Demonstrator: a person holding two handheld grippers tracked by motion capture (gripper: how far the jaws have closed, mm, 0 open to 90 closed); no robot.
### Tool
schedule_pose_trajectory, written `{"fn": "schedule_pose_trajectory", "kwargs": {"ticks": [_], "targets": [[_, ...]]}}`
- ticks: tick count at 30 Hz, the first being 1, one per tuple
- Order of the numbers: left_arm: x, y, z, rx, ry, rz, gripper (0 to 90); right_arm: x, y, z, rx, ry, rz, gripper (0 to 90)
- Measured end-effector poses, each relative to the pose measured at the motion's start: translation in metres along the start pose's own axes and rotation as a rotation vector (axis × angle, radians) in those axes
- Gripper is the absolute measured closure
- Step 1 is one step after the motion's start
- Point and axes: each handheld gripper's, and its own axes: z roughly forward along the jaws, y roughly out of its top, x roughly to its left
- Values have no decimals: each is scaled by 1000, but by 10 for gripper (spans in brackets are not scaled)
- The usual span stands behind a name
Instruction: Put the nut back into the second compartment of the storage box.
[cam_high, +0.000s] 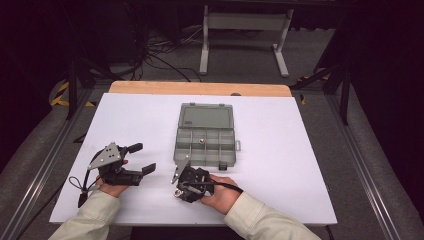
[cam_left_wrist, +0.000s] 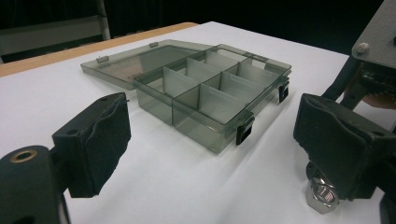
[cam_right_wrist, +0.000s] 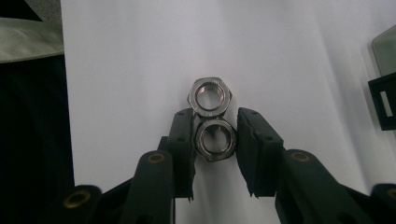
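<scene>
Counter (cam_high: 280, 150) w/ white top, bare wood strip (cam_high: 200, 88) along far edge. Grey carpet floor (cam_high: 240, 60) beyond, room dark at sides and back. White metal stand (cam_high: 245, 35) w/ two legs on the floor behind counter. Black cables (cam_high: 160, 55) tangled far left of it. Yellow-black tape (cam_high: 62, 95) on floor at left. Metal rails (cam_high: 35, 175) run along both sides of counter.
</scene>
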Motion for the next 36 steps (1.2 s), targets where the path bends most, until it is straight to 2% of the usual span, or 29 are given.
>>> {"fn": "schedule_pose_trajectory", "kwargs": {"ticks": [5,8,16,20,22,23,31,32,36], "targets": [[0,0,0,4,-1,0,118,1,0,-3,-4,-5,10,701],[0,0,0,2,1,-1,118,1,0,-7,-9,-11,0,701],[0,0,1,1,3,0,117,-4,4,-29,-53,-24,4,701],[0,0,1,2,3,0,118,-9,6,-38,-72,-33,-8,700],[0,0,1,2,3,0,117,-10,8,-43,-79,-41,3,700],[0,0,1,2,3,0,117,-11,9,-45,-80,-40,-9,700],[0,0,0,1,4,1,118,-22,17,-61,-108,-55,-2,700],[0,0,0,3,1,-1,117,-23,17,-63,-107,-52,13,700],[1,0,0,3,2,2,117,-30,19,-69,-122,-59,21,700]]}}
